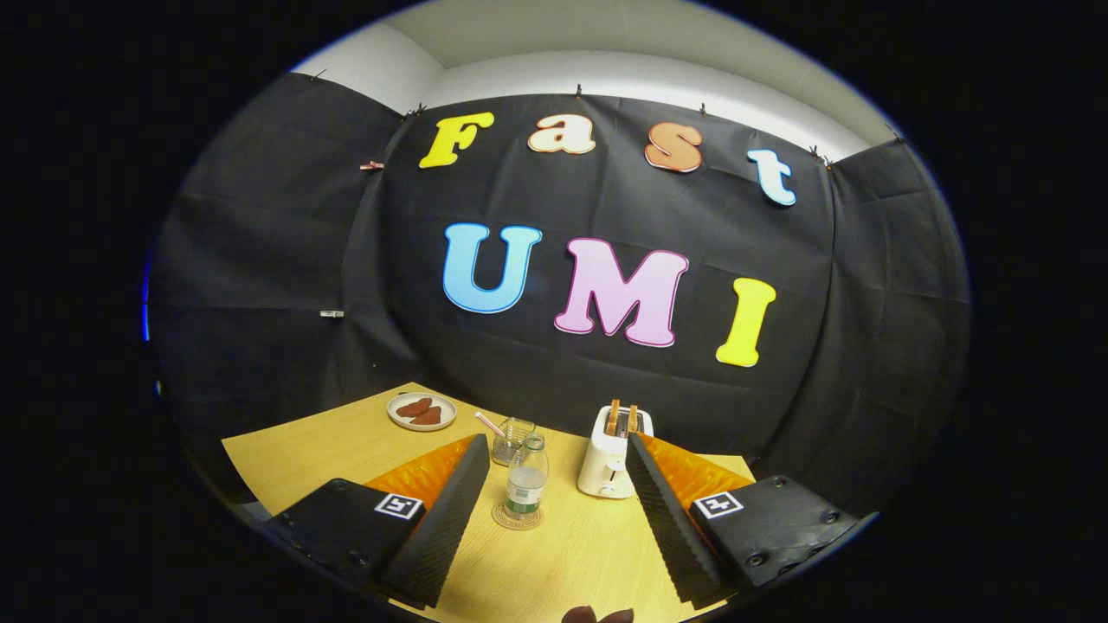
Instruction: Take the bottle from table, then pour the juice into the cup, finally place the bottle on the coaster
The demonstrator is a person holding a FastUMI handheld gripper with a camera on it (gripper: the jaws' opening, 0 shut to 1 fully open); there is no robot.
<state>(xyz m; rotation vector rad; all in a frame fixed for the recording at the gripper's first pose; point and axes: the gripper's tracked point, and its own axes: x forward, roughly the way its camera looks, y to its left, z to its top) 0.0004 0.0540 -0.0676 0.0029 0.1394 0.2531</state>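
Observation:
A clear plastic bottle [525,478] with a pale cap and a label stands upright on a round coaster [517,517] on the wooden table [294,454]. Just behind it, slightly left, is a clear glass cup [512,440] with a pink straw. My gripper [554,506] is open, its fingers spread wide on either side of the bottle with nothing between the pads. The bottle stands ahead of the fingers, closer to the left fingertip [472,459], and apart from both.
A white toaster [610,454] with two slices of toast stands right of the bottle, close to the right finger. A small plate [421,411] with reddish-brown food sits at the far left of the table. The black cloth wall rises behind the table.

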